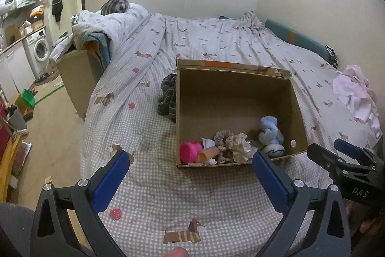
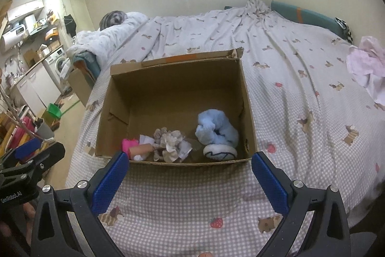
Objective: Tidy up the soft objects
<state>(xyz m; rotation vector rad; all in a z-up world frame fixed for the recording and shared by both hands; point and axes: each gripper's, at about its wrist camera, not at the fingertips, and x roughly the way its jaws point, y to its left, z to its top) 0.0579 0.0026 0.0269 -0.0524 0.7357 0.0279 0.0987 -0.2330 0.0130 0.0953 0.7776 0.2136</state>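
An open cardboard box (image 1: 235,90) (image 2: 178,78) stands on the bed. Inside along its near wall lie a pink soft toy (image 1: 191,151) (image 2: 130,145), beige and grey scrunchies (image 1: 237,142) (image 2: 172,141) and a light blue fluffy sock bundle (image 1: 270,135) (image 2: 216,129). A dark striped cloth (image 1: 168,98) lies against the box's left outer wall. A pink-white garment (image 1: 356,95) (image 2: 368,62) lies at the bed's right side. My left gripper (image 1: 191,175) is open and empty, just short of the box. My right gripper (image 2: 190,175) is open and empty at the box's near wall.
The bed has a checked cover with dog prints (image 1: 168,208). A bunched duvet (image 1: 108,25) and a brown crate (image 1: 77,78) are at the left. Beyond are the floor, a green dustpan (image 1: 28,98) and a washing machine (image 1: 39,49).
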